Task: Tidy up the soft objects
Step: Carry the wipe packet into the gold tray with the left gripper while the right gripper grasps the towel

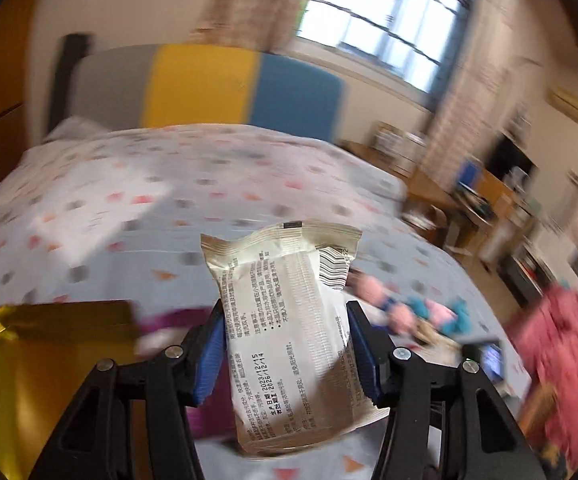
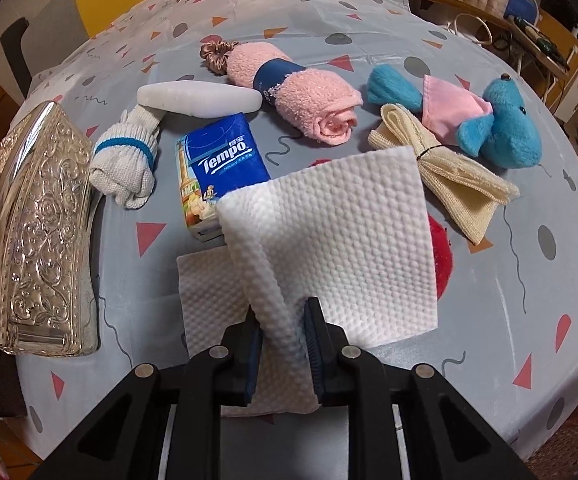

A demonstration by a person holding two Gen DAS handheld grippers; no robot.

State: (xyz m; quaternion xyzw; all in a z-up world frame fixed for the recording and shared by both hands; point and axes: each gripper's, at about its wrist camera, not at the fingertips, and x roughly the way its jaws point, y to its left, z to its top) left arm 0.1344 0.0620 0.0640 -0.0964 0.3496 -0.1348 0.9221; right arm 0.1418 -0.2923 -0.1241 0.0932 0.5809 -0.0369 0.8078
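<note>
My left gripper (image 1: pixel 287 350) is shut on a beige wet-wipe packet (image 1: pixel 289 320) and holds it upright above the bed; the view is blurred. My right gripper (image 2: pixel 283 350) is shut on a white embossed tissue (image 2: pixel 329 240), lifted over the patterned sheet. Beyond it lie a blue Tempo tissue pack (image 2: pixel 219 172), a rolled white sock (image 2: pixel 125 160), a pink rolled towel (image 2: pixel 301 92), a blue plush toy (image 2: pixel 505 124), a cream cloth bundle (image 2: pixel 441 160) and a second white tissue (image 2: pixel 209 296) flat on the bed.
A silver embossed box (image 2: pixel 33 232) stands at the left; it shows gold in the left wrist view (image 1: pixel 29 368). A white oblong object (image 2: pixel 199 98), a brown scrunchie (image 2: pixel 217 54) and a red item (image 2: pixel 441 252) lie on the sheet (image 2: pixel 509 280). A desk (image 2: pixel 509 20) stands behind.
</note>
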